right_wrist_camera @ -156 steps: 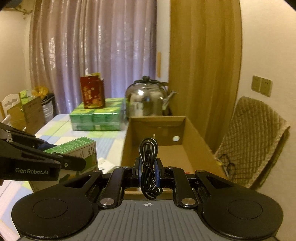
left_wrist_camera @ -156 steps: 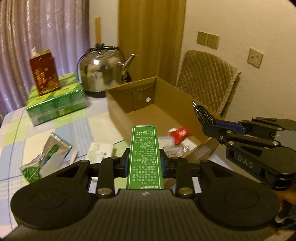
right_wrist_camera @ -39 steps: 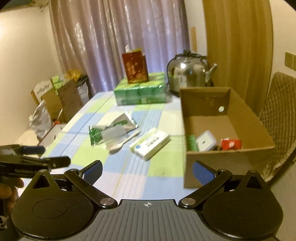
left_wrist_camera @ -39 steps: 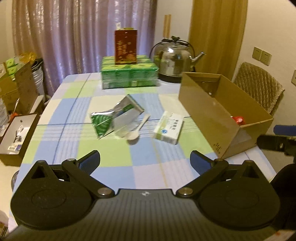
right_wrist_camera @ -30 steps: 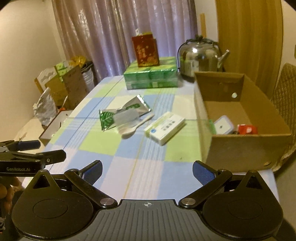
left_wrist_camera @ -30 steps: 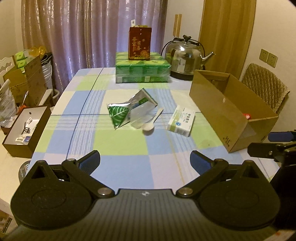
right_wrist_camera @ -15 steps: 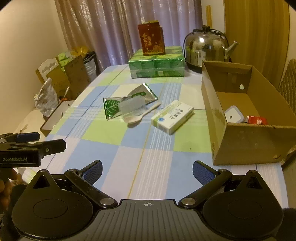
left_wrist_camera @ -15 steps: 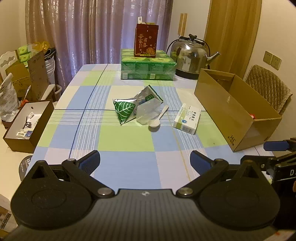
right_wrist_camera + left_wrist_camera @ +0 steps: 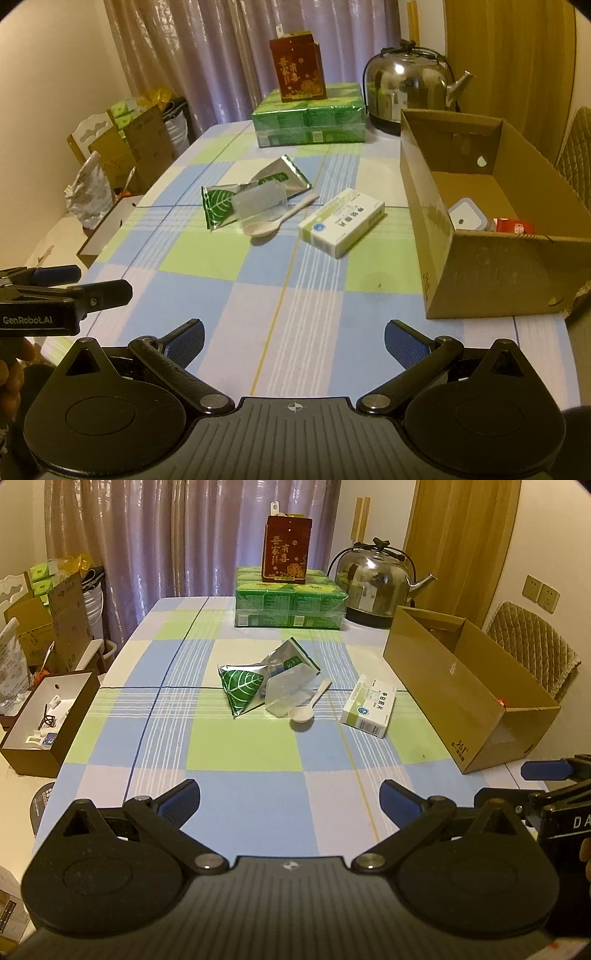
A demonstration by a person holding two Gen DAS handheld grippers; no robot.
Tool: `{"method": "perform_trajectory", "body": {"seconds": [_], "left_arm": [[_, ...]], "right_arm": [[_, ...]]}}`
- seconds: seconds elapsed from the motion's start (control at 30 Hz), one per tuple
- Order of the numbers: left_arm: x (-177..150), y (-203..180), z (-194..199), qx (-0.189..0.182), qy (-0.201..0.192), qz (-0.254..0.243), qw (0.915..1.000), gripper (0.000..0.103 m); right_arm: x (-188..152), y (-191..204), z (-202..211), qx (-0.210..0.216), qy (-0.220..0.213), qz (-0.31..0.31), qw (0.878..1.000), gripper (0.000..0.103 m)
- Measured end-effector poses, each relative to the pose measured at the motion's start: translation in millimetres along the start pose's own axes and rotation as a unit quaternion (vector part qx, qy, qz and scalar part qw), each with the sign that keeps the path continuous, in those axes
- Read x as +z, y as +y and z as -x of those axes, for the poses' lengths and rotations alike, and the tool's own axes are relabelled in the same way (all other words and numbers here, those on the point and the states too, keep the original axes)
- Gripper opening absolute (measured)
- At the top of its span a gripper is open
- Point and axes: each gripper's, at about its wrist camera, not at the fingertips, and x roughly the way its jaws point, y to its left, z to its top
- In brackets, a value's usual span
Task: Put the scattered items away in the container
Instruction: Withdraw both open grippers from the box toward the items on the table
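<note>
Ahead of your right gripper, its fingers spread apart and empty, the white-and-green medicine carton lies left of the open brown cardboard box. Your left gripper is equally wide and empty. You're between pickups: next, reach forward and close across the carton's narrow sides.

We see bare counter in front of both claws, free to pass. Mid-counter clutter: foil pouch, spoon, medicine box. Cardboard box walls block the right; kettle and green packs block the far end.
</note>
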Motion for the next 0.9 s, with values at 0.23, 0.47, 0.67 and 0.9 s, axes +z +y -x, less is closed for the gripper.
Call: {"method": "perform_trajectory", "body": {"seconds": [0.23,0.47,0.67,0.9], "left_arm": [[1.3,-2.6,-4.8,-0.005,0.006,-0.005,1.0,0.101],[7.4,-4.3,-16.5,-0.011,0.016,-0.026,0.9995,0.101],[18.1,3.9,-38.2,-0.012,0.015,-0.046,0.9987,0.101],[32.7,6.8,-88.6,-0.043,0.026,-0.108,0.9929,0.098]], "right_arm": [[0.0,-2.3,-3.4,0.001,0.002,-0.005,1.0,0.101],[4.5,-2.8,-12.3,0.004,0.003,-0.003,1.0,0.101],[19.3,-0.8,-35.8,-0.001,-0.005,0.007,1.0,0.101],[49.6,-17.3,-85.3,-0.014,-0.02,-0.018,1.0,0.101]]}}
